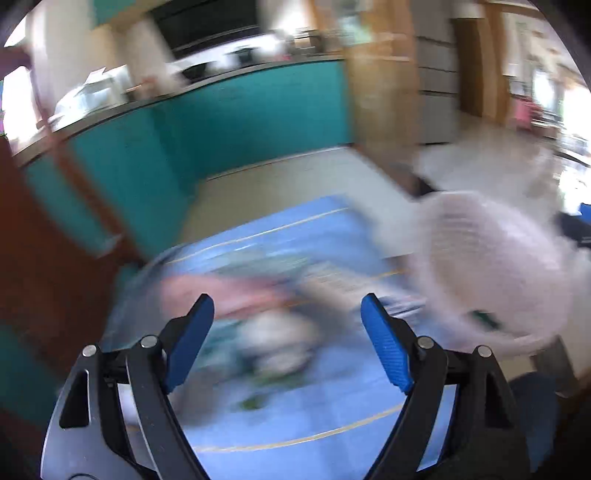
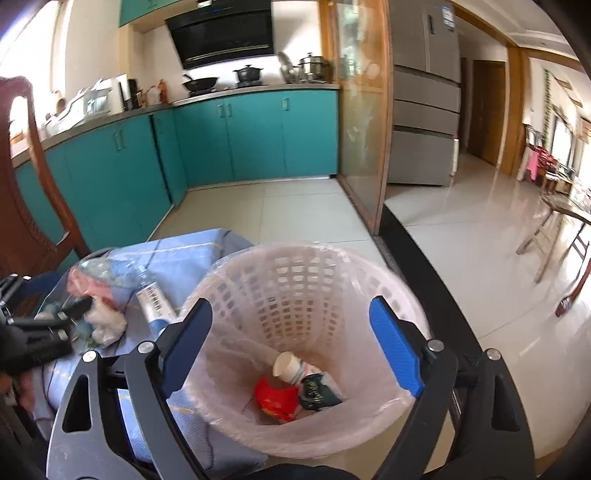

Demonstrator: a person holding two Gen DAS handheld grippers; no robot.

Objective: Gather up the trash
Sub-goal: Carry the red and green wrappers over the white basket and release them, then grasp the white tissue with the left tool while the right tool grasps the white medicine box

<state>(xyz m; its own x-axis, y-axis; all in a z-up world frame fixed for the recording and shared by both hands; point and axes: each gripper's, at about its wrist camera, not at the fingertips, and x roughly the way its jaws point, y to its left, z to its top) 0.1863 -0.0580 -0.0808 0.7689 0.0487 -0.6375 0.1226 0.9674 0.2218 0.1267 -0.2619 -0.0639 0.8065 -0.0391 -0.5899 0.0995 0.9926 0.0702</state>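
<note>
Both claws gape with nothing between — right claw (image 2: 290,321) over the bin (image 2: 236,280), left claw (image 1: 288,314) over blurred trash (image 1: 273,339).

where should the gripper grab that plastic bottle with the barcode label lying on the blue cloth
Grip the plastic bottle across its labelled middle, coming down from above with the jaws spanning its width. It lies on its side on the blue cloth beside the basket, so its round body is the narrowest, most exposed span. Its far end sits among other litter.

A home kitchen is showing: teal cabinets (image 2: 255,140), range hood (image 2: 221,33), pots on the stove (image 2: 248,73), refrigerator (image 2: 424,92).
</note>
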